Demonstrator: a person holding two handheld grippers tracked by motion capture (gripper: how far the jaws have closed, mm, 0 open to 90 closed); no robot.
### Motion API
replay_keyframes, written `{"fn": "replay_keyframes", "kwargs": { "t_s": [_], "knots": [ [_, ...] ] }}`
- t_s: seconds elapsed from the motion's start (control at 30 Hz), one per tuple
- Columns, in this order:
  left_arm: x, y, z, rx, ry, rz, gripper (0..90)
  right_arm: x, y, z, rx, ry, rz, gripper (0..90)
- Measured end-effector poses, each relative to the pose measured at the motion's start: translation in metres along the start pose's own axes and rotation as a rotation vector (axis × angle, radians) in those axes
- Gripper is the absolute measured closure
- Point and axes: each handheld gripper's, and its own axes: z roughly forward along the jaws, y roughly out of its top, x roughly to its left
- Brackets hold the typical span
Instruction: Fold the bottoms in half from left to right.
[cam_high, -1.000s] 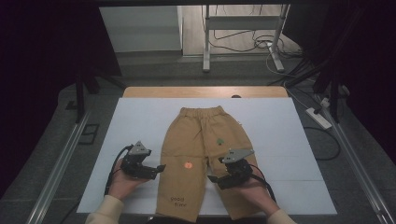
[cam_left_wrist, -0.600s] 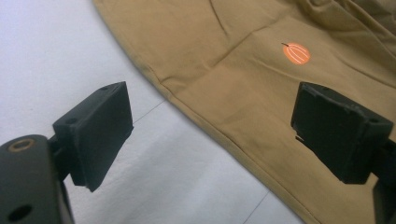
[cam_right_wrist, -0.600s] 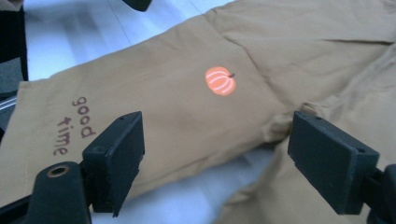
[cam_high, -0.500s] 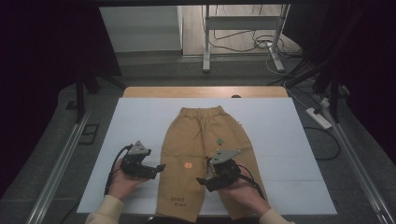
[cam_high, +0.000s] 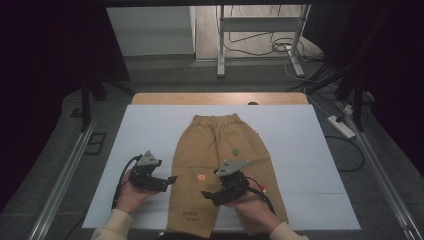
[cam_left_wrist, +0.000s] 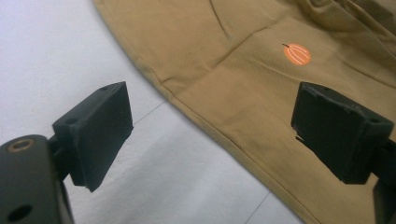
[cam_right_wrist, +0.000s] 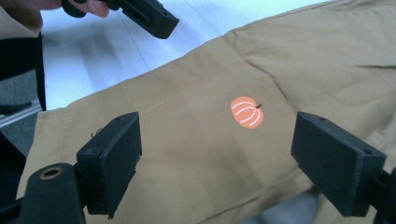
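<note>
- Hem ends of the tan trousers (cam_high: 220, 165) cut off by the high view's bottom edge.
- Right trouser leg partly covered by the right gripper (cam_high: 211, 196) and its hand (cam_high: 250, 210).
- Small prints near the green patch (cam_high: 235, 150): too small to read.

Black fingers (cam_right_wrist: 112, 161), cream sleeves (cam_high: 112, 227)

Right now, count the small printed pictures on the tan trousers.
3: an orange pumpkin on the left leg, a green motif higher on the right leg, and a red one beside the right tongs, which may hide others.
</note>
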Motion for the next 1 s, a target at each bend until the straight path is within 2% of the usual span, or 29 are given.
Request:
{"fn": "replay_keyframes", "kwargs": {
  "t_s": [0.57, 0.77, 1.0],
  "knots": [
    [0.003, -0.001, -0.001, -0.002, 0.003, 0.001, 12.5, 0.022, 0.010, 0.024, 0.035, 0.052, -0.040, 14.2],
    [0.007, -0.002, -0.001, -0.016, 0.006, -0.019, 12.7, 0.033, 0.009, 0.037, 0.078, 0.057, -0.071, 14.8],
    [0.007, -0.001, -0.001, -0.012, 0.008, -0.017, 12.7, 0.051, 0.010, 0.054, 0.116, 0.086, -0.124, 15.0]
  ]
}}
